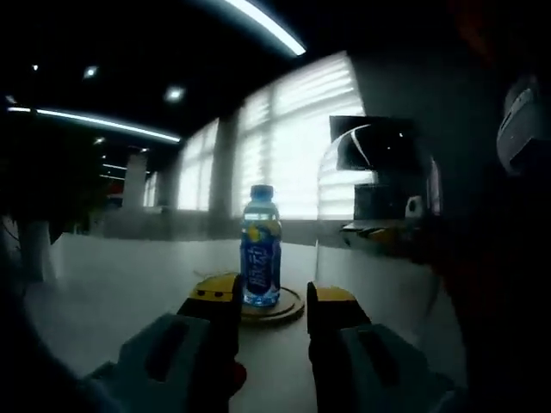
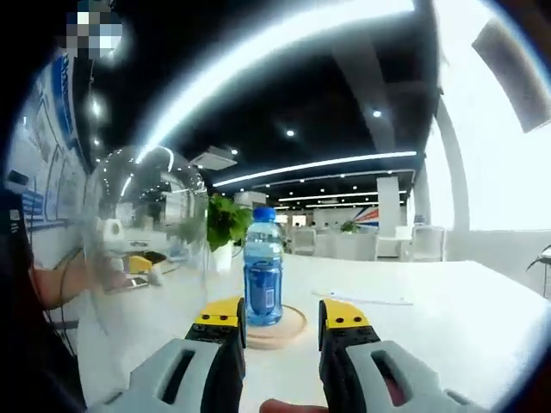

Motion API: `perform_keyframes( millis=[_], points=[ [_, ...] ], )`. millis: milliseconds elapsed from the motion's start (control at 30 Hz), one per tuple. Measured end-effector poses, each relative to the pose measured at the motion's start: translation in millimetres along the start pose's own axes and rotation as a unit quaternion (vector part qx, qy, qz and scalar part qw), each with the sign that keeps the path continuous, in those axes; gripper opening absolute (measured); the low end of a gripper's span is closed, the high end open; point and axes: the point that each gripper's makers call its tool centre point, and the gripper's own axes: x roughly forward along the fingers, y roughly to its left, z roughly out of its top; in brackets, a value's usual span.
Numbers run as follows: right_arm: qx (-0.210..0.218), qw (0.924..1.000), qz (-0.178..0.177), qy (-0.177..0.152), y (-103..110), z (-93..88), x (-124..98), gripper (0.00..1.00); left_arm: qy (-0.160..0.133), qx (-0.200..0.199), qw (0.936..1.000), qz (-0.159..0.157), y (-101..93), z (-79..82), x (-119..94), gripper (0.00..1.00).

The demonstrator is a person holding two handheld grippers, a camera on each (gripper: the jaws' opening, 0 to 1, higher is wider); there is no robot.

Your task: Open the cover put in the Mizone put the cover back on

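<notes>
Blue plastic bottle (image 2: 263, 277) upright on round wooden base (image 2: 288, 329), clear dome (image 2: 146, 232) aside, both jaws apart.

The bottle (image 2: 263, 277) stood upright on a round base (image 2: 288, 329) on the bench (image 2: 430, 327). The dome cover (image 2: 146, 232) stood to its left, off the base, with a plant (image 2: 225, 219) behind.

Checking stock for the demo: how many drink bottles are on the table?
1: a blue plastic bottle upright on the round wooden base. Others may sit outside view.
</notes>
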Motion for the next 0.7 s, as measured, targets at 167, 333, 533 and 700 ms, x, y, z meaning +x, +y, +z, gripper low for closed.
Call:
perform_keyframes(
  millis=[167,333,533,700],
  points=[
    [0.004,0.9999,0.006,-0.011,3,-4.0,-13,0.27,0.000,-0.003,1.0000,0.004,-10.8,-0.4,-11,0.35],
    [0.012,0.9995,0.027,-0.006,10,-11.0,-19,0.29,0.012,0.004,0.9999,-0.007,-20.4,1.1,-16,0.36],
    [0.045,0.9946,0.085,-0.040,27,-5.2,-28,0.35,0.033,0.018,0.9984,-0.043,-41.0,-4.6,-15,0.45],
    [0.093,0.9796,0.149,-0.096,48,12.4,-39,0.45,0.046,0.007,0.9966,-0.068,-52.0,-12.4,-9,0.51]
  ],
)
